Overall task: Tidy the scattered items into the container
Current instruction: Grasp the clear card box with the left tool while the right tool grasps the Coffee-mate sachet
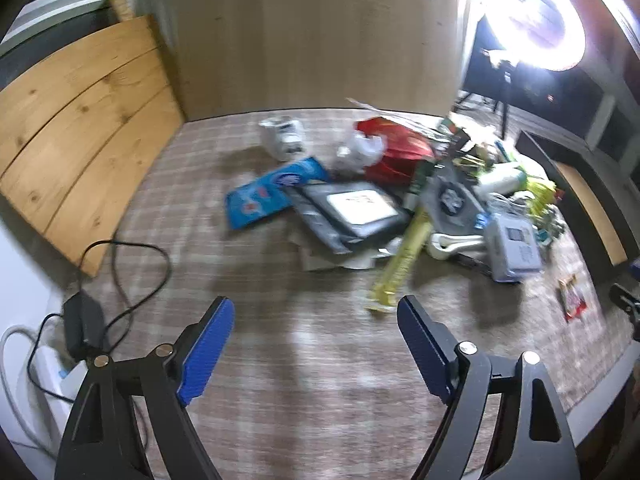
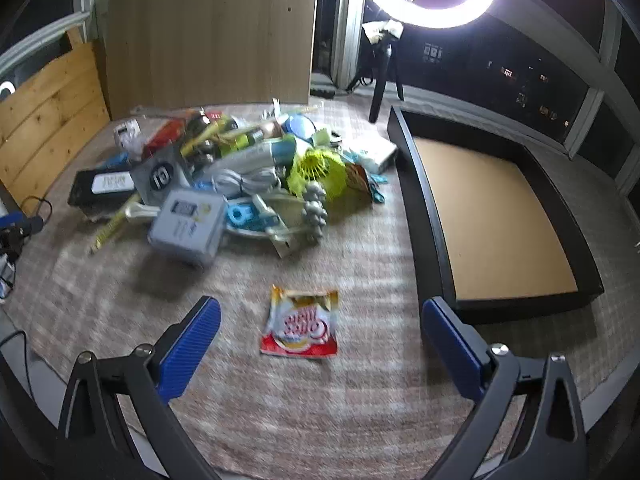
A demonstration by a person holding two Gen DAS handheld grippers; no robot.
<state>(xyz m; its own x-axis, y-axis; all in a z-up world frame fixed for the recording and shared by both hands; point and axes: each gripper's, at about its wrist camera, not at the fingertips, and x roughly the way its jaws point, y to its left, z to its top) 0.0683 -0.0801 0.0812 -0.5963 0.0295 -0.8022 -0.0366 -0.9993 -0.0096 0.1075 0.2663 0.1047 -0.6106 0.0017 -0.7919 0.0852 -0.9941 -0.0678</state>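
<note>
In the right wrist view, the right gripper (image 2: 320,320) hangs over a checked beige cloth (image 2: 360,400) with its blue-padded jaws spread wide and nothing between the pads; a red and white snack packet (image 2: 301,322) lies flat on the cloth in the lower middle of the frame, in line with the gap but below it, not touched. The container (image 2: 424,208), a shallow black-walled tray with a bare tan floor, sits at the right of the frame, just beside the right finger's tip. The pile of scattered items (image 2: 240,176) fills the upper left centre, with a grey box (image 2: 187,224) at its near edge and a yellow-green shuttlecock (image 2: 318,170) toward the tray. In the left wrist view, the left gripper (image 1: 316,316) also stands wide open and empty above the cloth, with the pile in the upper right and a black cable (image 1: 132,276) at lower left.
</note>
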